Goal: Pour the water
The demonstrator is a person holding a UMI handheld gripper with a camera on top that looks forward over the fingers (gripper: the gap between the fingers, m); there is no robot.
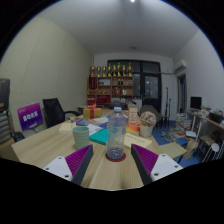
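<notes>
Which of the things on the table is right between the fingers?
The clear plastic bottle, standing upright between the open fingers with a gap each side. The green cup stands off to its left, beyond the left finger, and the other clutter lies farther back.

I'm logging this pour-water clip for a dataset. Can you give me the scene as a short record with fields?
setting: office room, wooden table
target: clear plastic bottle, upright on the table
bottle position: between the fingers, gaps at both sides
gripper: open, not pressing on the bottle
nearby: green cup beside the bottle
background: shelf with bottles, black chair
pouring: not yet begun
</notes>
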